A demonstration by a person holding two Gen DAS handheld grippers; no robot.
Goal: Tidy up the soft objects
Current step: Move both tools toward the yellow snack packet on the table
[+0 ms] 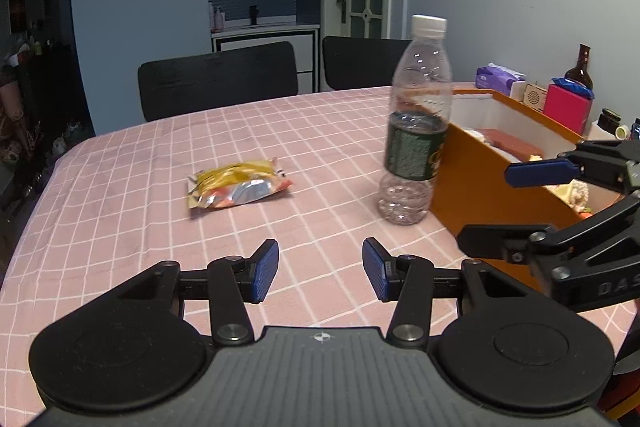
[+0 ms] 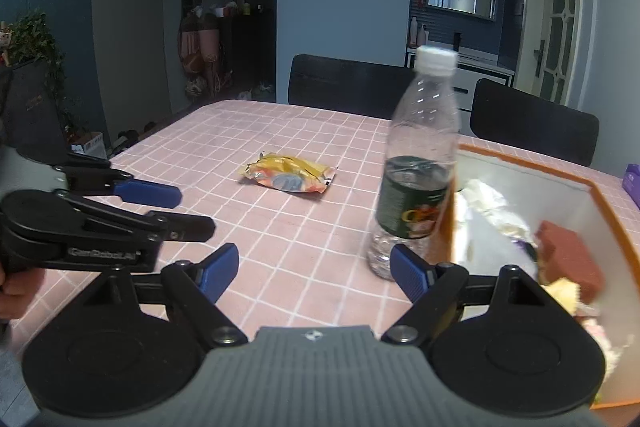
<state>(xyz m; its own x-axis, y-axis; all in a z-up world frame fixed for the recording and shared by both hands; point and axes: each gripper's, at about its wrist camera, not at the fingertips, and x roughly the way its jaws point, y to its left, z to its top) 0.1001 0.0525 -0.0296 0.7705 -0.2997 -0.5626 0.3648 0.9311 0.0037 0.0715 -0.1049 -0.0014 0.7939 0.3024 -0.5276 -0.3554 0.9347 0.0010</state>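
A yellow and silver snack packet [image 1: 239,187] lies flat on the pink checked tablecloth [image 1: 120,211], ahead of my left gripper [image 1: 320,271], which is open and empty above the cloth. The packet also shows in the right wrist view [image 2: 289,178]. My right gripper [image 2: 314,273] is open and empty, near the front left corner of an orange box [image 2: 608,203] holding a red-brown block [image 2: 570,259] and white and yellow soft items. The box shows at the right in the left wrist view [image 1: 480,183], with my right gripper [image 1: 496,209] beside its wall.
A clear plastic bottle [image 1: 416,131] with a white cap and dark green label stands upright against the box's left corner; it also shows in the right wrist view [image 2: 420,171]. Two black chairs [image 1: 218,79] stand behind the table. A brown bottle [image 1: 580,69] and pink box [image 1: 566,107] sit far right.
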